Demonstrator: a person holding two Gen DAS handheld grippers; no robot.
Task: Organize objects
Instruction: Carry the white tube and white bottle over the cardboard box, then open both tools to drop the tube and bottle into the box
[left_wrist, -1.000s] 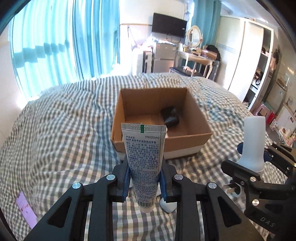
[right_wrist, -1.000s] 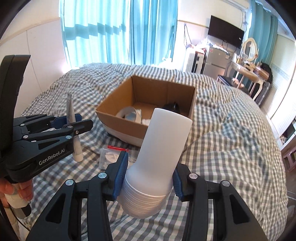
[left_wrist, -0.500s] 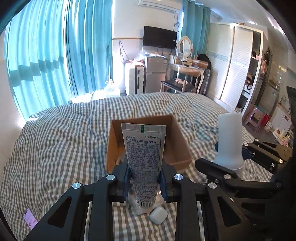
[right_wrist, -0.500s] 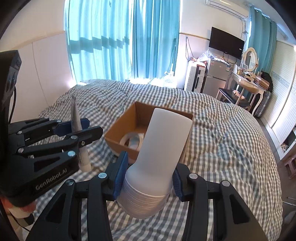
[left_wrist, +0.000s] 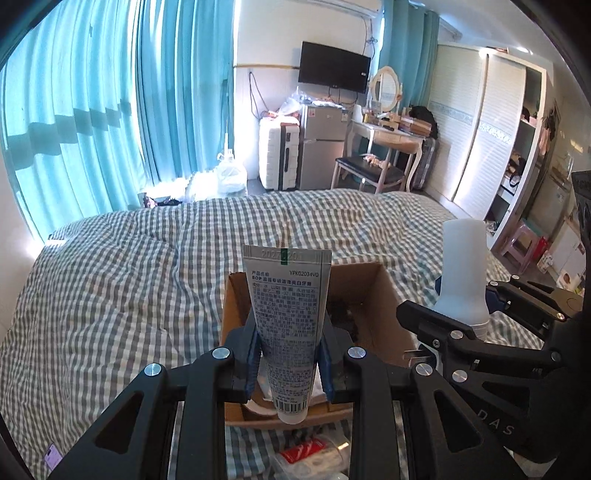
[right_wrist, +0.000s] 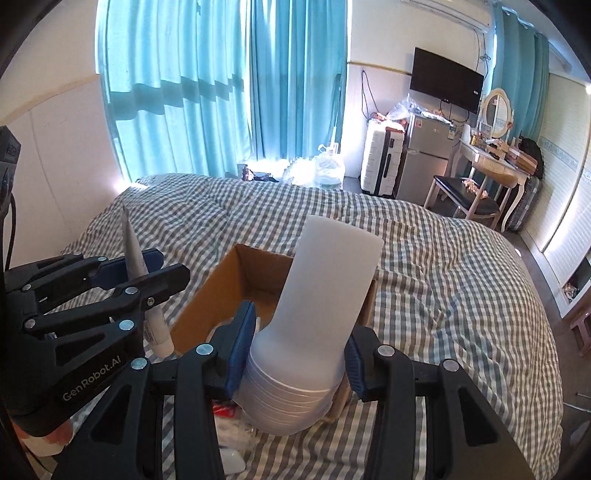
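My left gripper (left_wrist: 290, 363) is shut on a grey toothpaste tube (left_wrist: 286, 314), held upright with its crimped end up, above the near edge of an open cardboard box (left_wrist: 388, 295). My right gripper (right_wrist: 297, 360) is shut on a white plastic bottle (right_wrist: 321, 306), cap end down, over the box's (right_wrist: 214, 295) near right corner. The bottle (left_wrist: 463, 273) and right gripper (left_wrist: 461, 332) show at the right in the left wrist view. The tube (right_wrist: 133, 258) and left gripper (right_wrist: 122, 280) show at the left in the right wrist view. The box holds a dark object (left_wrist: 343, 314), mostly hidden.
The box sits on a bed with a grey-white checked cover (left_wrist: 129, 280). A clear packet with a red label (left_wrist: 314, 452) lies on the cover just in front of the box. Beyond the bed are blue curtains, a suitcase, a small fridge (left_wrist: 321, 147) and a dressing table.
Both grippers have risen and moved forward over the box, each keeping its hold. The box now sits lower and closer in both views, and more of the room shows.
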